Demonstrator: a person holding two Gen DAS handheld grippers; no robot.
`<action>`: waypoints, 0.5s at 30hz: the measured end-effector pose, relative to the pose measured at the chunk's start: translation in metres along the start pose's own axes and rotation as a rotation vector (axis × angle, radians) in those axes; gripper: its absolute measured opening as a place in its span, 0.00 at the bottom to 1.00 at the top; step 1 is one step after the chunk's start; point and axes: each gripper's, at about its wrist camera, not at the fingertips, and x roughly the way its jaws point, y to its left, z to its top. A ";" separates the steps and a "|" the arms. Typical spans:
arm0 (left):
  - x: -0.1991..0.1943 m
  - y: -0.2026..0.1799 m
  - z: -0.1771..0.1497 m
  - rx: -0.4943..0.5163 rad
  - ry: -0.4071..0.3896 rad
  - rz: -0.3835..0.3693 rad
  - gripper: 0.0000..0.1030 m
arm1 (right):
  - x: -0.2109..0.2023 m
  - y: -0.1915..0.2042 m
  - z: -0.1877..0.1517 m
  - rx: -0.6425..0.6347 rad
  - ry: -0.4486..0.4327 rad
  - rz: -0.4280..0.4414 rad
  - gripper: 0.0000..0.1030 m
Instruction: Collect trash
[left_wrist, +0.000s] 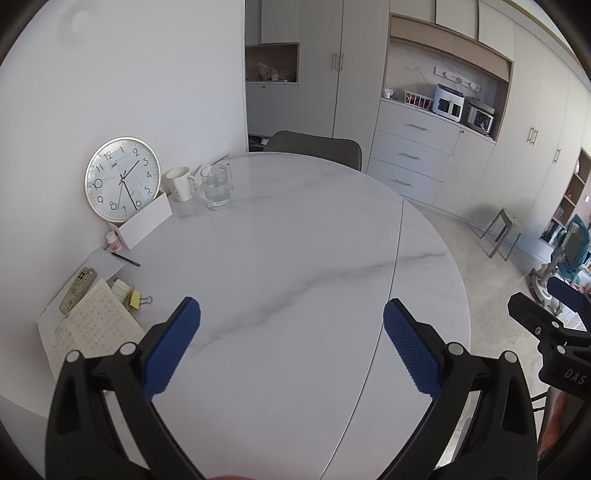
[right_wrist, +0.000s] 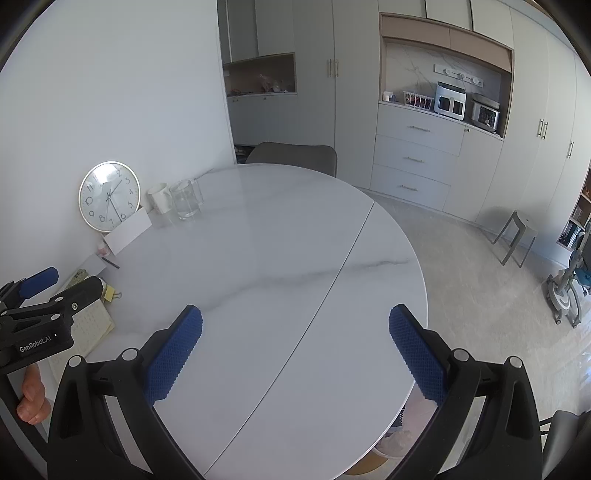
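Observation:
My left gripper (left_wrist: 291, 314) is open and empty above the round white marble table (left_wrist: 295, 240). My right gripper (right_wrist: 295, 319) is open and empty too, above the same table (right_wrist: 258, 240) near its right edge. I see no clear piece of trash. Small items lie at the table's left: a yellow binder clip (left_wrist: 138, 300), a small white jar (left_wrist: 120, 288), a little pink-capped bottle (left_wrist: 114, 240), a pen (left_wrist: 125, 258) and loose white paper (left_wrist: 103, 262). The left gripper shows at the left of the right wrist view (right_wrist: 37, 291).
A wall clock (left_wrist: 122, 179) leans on the wall behind a white box (left_wrist: 146, 221). A white mug (left_wrist: 180, 184) and a glass pitcher (left_wrist: 216, 186) stand at the back left. A phone (left_wrist: 77, 290) and notebook (left_wrist: 92, 332) lie left. A chair (left_wrist: 314, 146) stands behind; a stool (left_wrist: 502, 232) on the floor right.

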 end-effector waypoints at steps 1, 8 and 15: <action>0.000 0.000 0.000 0.002 -0.001 0.002 0.92 | 0.000 0.000 0.000 0.000 0.001 0.000 0.98; 0.003 0.000 -0.001 0.002 0.007 -0.002 0.92 | 0.000 -0.002 -0.002 -0.007 0.002 -0.007 0.98; 0.002 -0.003 -0.002 0.013 0.001 0.011 0.92 | 0.001 -0.002 -0.002 -0.007 0.002 -0.007 0.98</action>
